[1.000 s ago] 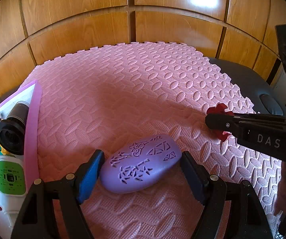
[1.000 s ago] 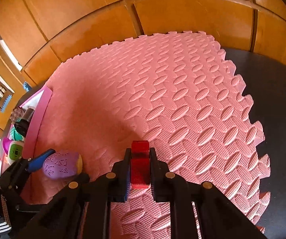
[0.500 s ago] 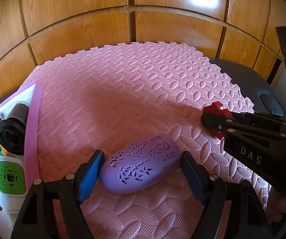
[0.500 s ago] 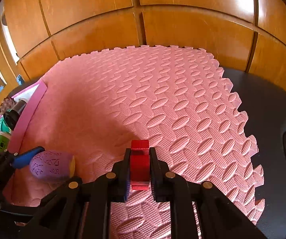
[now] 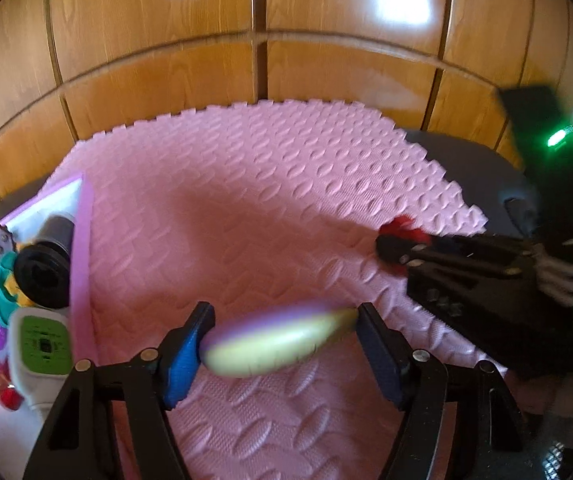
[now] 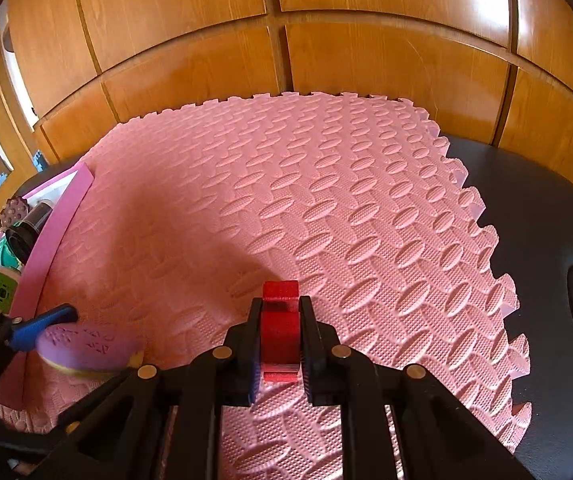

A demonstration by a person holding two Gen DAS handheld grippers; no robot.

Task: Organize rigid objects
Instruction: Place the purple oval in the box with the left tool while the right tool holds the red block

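Tipped up since earlier, purple oval toy [image 5: 278,338] is showing its yellow underside as left gripper [image 5: 282,344] is closing on it; right gripper [image 6: 280,340] is pinching red block [image 6: 280,330].

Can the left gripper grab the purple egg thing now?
Probably yes. The purple egg-shaped toy already lies between the left gripper's fingers, whose jaws are closing on it with nothing in the way. The right gripper is off to the side, shut on the red block.
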